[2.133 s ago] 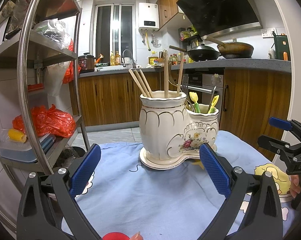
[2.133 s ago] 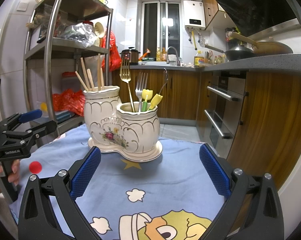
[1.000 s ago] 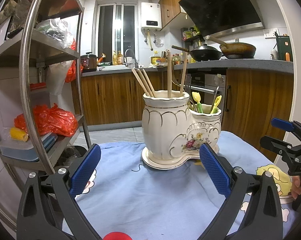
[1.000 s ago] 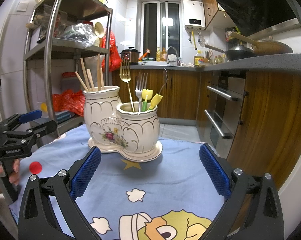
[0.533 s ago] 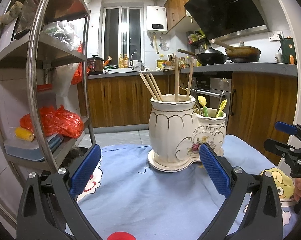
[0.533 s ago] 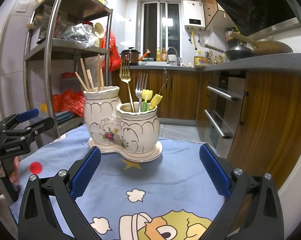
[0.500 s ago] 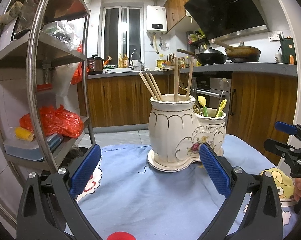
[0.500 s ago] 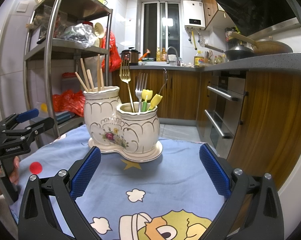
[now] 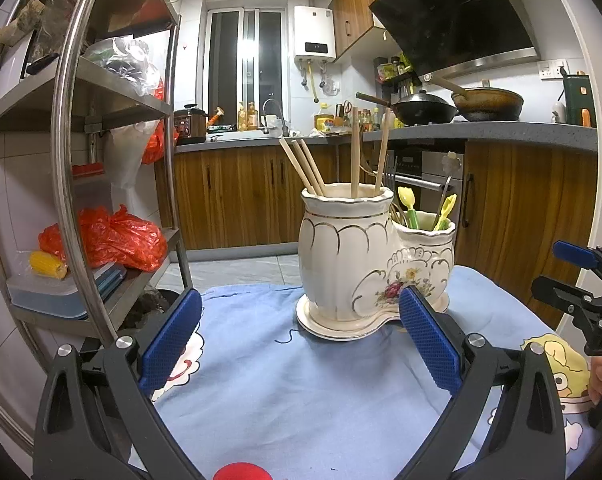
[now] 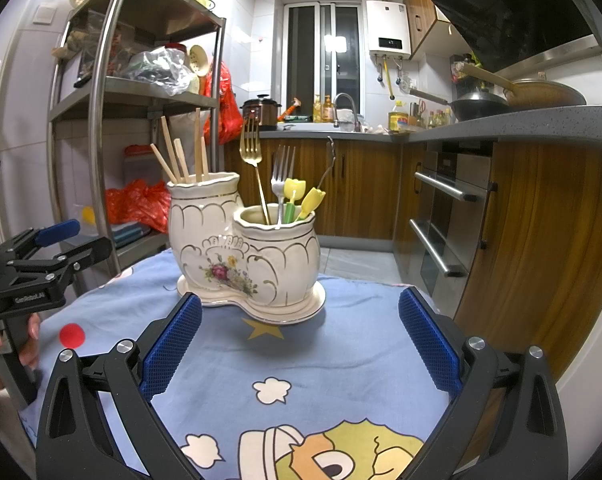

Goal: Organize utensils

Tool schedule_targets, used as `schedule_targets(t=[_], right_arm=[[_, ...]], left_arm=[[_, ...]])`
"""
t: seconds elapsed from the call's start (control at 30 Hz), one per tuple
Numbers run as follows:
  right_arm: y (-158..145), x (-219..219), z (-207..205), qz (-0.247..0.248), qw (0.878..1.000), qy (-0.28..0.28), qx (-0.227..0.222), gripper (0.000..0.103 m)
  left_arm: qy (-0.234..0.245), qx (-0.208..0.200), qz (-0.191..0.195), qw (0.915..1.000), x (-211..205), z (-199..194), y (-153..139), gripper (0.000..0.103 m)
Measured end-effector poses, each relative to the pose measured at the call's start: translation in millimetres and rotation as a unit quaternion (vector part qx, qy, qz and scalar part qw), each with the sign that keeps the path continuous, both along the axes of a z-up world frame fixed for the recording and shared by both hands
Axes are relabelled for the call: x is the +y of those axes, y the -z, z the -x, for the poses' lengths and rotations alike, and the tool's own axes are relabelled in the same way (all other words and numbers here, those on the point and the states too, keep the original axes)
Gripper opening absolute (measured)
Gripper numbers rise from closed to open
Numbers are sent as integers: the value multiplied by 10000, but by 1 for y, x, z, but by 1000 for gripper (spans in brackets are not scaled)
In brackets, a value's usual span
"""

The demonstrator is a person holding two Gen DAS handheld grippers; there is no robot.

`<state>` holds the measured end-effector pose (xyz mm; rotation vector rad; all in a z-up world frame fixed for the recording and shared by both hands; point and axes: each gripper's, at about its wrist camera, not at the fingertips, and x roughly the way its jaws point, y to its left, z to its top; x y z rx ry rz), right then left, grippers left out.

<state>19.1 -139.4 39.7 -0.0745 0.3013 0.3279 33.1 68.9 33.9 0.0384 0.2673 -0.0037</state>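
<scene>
A cream ceramic double utensil holder stands on a blue cartoon cloth. Its taller pot holds several wooden chopsticks. The lower pot holds a gold fork, a silver fork, yellow-headed utensils and a thin spoon handle. My left gripper is open and empty, short of the holder. My right gripper is open and empty too, facing the holder from the other side. Each gripper shows at the edge of the other's view.
A metal shelf rack with red bags and boxes stands beside the table. Wooden cabinets, an oven and a worktop with woks lie behind. A small red ball rests on the cloth near a hand.
The left gripper has drawn back slightly and shifted, so the holder sits further right and smaller in its view. The right gripper's view is unchanged.
</scene>
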Motion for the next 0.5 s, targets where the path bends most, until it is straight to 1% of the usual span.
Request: schedule_targets(t=[0.13, 0.23, 0.37, 0.5], right_arm=[[0, 0, 0, 0, 10000, 0, 2, 98], [0, 0, 0, 2, 10000, 0, 2, 98], [0, 0, 0, 0, 10000, 0, 1, 98], [0, 0, 0, -2, 10000, -1, -2, 98]], left_arm=[[-127, 82, -40, 9999, 0, -2, 1, 97], [-70, 154, 37, 9999, 3, -4, 1, 97], [-51, 55, -4, 10000, 1, -2, 0, 97], [-28, 82, 1, 10000, 1, -3, 1, 97]])
